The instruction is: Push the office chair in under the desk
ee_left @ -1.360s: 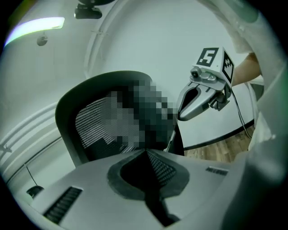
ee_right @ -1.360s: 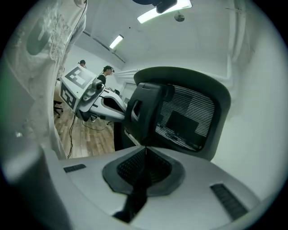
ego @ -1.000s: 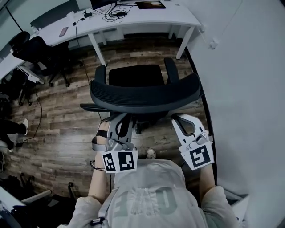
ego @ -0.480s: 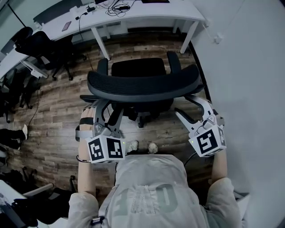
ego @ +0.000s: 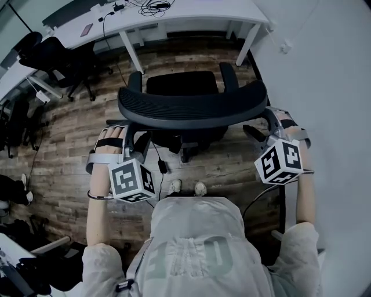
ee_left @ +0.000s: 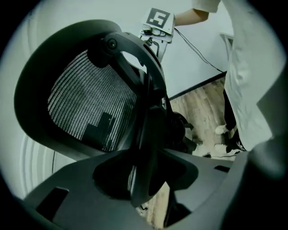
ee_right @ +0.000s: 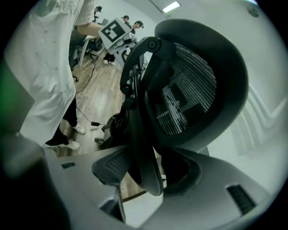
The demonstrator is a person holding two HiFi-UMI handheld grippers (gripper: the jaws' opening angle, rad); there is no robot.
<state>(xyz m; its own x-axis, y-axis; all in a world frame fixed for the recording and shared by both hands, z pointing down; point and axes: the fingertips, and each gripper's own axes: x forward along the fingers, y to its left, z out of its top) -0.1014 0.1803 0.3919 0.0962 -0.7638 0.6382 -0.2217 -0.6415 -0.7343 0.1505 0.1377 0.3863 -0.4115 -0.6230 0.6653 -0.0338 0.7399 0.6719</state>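
Observation:
A black mesh office chair stands behind the white desk (ego: 191, 14), its curved backrest (ego: 191, 110) toward me and its seat (ego: 182, 84) pointing at the desk. My left gripper (ego: 134, 138) is at the backrest's left edge, open, its jaws straddling the frame. My right gripper (ego: 271, 120) stands open the same way at the right edge. In the left gripper view the backrest (ee_left: 85, 103) and its rear spine run between the jaws of the left gripper (ee_left: 144, 179). The right gripper view shows the backrest (ee_right: 189, 99) between the jaws of the right gripper (ee_right: 148, 175).
A white wall (ego: 330, 87) runs close along the chair's right side. Other black chairs (ego: 52, 61) stand at the left by a second desk. A cable with a plug (ego: 161, 165) lies on the wood floor near my shoes (ego: 186, 187).
Both grippers have moved apart, from behind the backrest out to its left and right edges. Their jaws have opened around those edges.

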